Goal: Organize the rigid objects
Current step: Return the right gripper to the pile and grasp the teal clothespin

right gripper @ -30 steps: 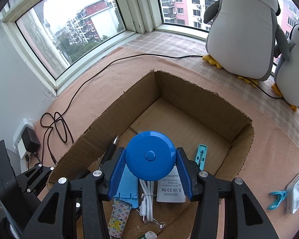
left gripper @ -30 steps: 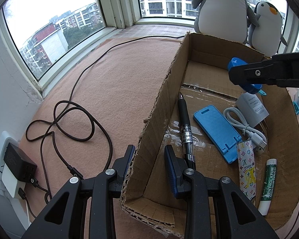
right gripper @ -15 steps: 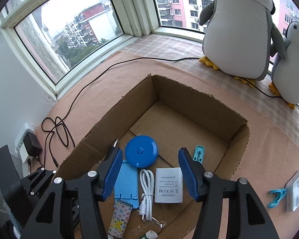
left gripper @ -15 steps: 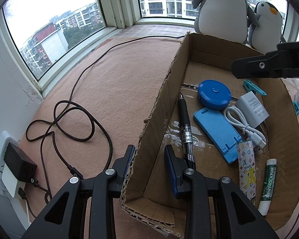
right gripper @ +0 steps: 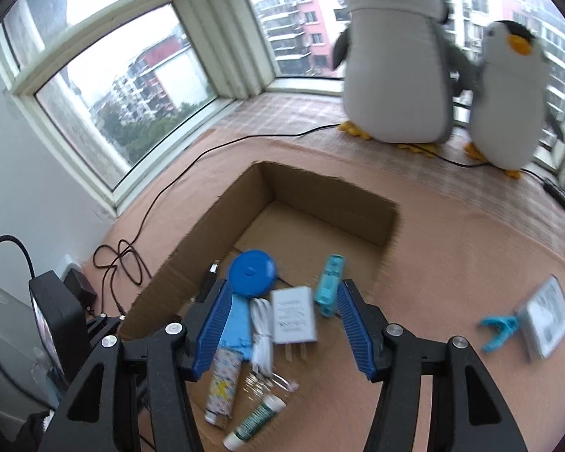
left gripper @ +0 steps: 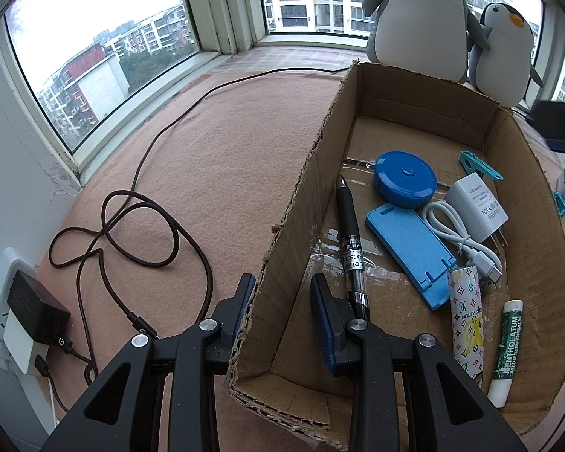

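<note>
Pink felt-covered window ledge (left gripper: pixel 214 173) under bay windows, brown cardboard box (left gripper: pixel 527 196) on it. Left hand-held gripper (left gripper: pixel 278 293) angled downward, clamped on the box's near side wall. Right hand-held gripper (right gripper: pixel 280 324) tilted down above the box, jaws apart, empty. Round blue tape measure (left gripper: pixel 405 179) on the box floor beside a black pen (left gripper: pixel 348 222).

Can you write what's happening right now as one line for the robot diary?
left gripper: clamped on cardboard box wall | right gripper: open, empty | blue round case: in box
</note>
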A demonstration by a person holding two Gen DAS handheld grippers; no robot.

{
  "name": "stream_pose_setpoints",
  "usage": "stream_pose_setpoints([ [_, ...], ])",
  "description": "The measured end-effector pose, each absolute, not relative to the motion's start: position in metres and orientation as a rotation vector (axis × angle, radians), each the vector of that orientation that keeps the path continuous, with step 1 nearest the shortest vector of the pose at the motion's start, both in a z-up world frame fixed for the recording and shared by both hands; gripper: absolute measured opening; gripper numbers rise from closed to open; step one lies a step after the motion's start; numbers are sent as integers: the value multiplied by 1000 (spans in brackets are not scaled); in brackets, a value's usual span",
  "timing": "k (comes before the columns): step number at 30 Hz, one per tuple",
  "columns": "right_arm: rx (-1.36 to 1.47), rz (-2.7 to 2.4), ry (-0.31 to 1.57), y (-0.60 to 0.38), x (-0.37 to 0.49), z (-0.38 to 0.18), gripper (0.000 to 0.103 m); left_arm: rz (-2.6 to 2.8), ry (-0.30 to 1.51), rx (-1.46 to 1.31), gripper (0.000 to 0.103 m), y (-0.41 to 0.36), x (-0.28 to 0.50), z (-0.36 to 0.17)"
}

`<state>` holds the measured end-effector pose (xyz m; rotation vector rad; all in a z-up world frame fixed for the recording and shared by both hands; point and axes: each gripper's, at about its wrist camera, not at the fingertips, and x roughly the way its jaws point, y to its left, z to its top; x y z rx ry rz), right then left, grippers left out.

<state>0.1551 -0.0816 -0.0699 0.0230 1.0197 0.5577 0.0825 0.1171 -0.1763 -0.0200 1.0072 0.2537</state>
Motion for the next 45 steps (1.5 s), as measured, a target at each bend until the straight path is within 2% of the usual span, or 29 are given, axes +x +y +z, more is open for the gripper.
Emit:
stream_pose_setpoints([
  [6,167,425,1018,-145,150,-70,59,255,1007,-20,32,116,83,-176],
  [14,374,168,1077,-220,158,-99,60,256,1006,-20,32,116,83,-176],
  [25,547,5,1175,-249,194,-138,60,251,1002,-28,32,116,82,-176],
  [41,427,-110,1222,-233,227,-155,59,246,1000,-30,32,119,81,-176],
  [43,395,-112,1221,-231,229,-156,58,246,1000,-31,32,119,81,-176],
  [45,357,-111,1220,-228,228,-156,53,246,1000,-31,32,119,81,-176],
])
